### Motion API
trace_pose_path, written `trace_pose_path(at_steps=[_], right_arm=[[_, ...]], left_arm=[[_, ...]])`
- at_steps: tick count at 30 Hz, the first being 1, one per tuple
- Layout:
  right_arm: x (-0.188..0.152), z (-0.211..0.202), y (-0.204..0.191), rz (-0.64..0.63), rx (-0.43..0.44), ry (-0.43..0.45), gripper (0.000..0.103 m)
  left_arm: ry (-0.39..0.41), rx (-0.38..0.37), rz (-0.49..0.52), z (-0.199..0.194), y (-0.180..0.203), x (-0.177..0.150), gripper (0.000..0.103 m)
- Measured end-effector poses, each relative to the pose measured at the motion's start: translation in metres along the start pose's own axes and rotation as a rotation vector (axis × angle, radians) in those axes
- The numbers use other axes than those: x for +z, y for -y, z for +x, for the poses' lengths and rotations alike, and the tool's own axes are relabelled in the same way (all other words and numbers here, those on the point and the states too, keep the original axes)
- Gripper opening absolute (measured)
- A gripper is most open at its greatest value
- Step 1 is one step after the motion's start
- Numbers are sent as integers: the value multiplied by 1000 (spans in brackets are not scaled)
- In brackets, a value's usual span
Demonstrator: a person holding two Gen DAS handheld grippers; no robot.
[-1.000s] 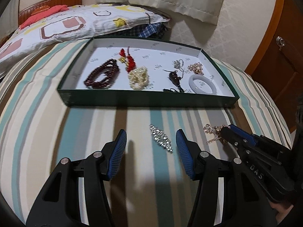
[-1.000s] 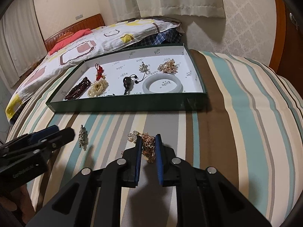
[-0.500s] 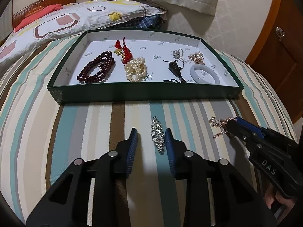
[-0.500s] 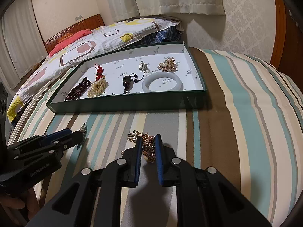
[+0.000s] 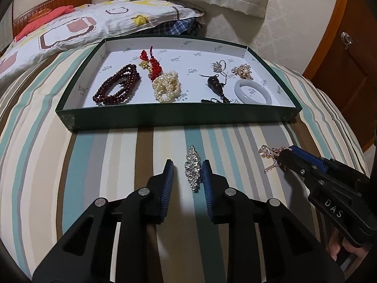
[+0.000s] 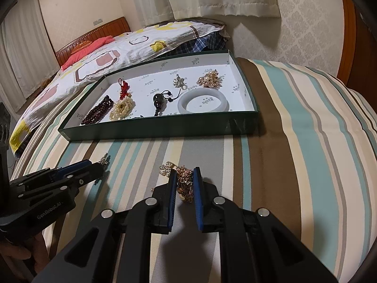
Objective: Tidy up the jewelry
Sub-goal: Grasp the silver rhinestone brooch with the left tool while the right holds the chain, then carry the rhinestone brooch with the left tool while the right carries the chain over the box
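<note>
A silver rhinestone brooch (image 5: 193, 168) lies on the striped bedspread between the fingers of my left gripper (image 5: 187, 170); the jaws are partly closed around it, the right pad touching it, the left pad apart. My right gripper (image 6: 185, 184) is shut on a gold chain piece (image 6: 182, 180), also seen in the left wrist view (image 5: 271, 156). The green tray (image 5: 179, 118) beyond holds dark red beads (image 5: 117, 85), a pearl bracelet (image 5: 166, 89), a red tassel charm (image 5: 153, 64), a black pendant (image 5: 215, 85), a white bangle (image 5: 253, 92) and small brooches.
The tray (image 6: 162, 129) sits across the striped bed. A patterned pillow (image 5: 77, 26) lies behind it at the left. A wooden door (image 5: 348, 54) stands at the right, curtains and a wall behind.
My left gripper has moved forward around the silver brooch and its jaws have narrowed from wide open. My right gripper has stayed shut on the gold chain piece.
</note>
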State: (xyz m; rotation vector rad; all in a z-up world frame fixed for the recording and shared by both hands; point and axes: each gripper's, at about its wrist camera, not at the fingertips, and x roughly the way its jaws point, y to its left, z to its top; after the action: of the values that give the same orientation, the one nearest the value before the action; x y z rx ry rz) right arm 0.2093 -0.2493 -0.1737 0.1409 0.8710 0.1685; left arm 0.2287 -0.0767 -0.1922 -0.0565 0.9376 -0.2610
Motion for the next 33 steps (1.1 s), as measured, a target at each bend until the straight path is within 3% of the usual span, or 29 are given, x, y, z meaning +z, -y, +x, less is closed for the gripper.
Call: trace_pose_path(at_steps=[4,18,33], right_arm=[[-1,0,-1,-1,2,-1,15],[-1,-7,-7,-3,10,30,15],[10,-25,-15,-23,14,79,15]], left_arm=[[5,-8,9,0,-1,-1,13],[26,-15,-10,-6,-7,0,12],[105,-5,-6,-32,-9,8,12]])
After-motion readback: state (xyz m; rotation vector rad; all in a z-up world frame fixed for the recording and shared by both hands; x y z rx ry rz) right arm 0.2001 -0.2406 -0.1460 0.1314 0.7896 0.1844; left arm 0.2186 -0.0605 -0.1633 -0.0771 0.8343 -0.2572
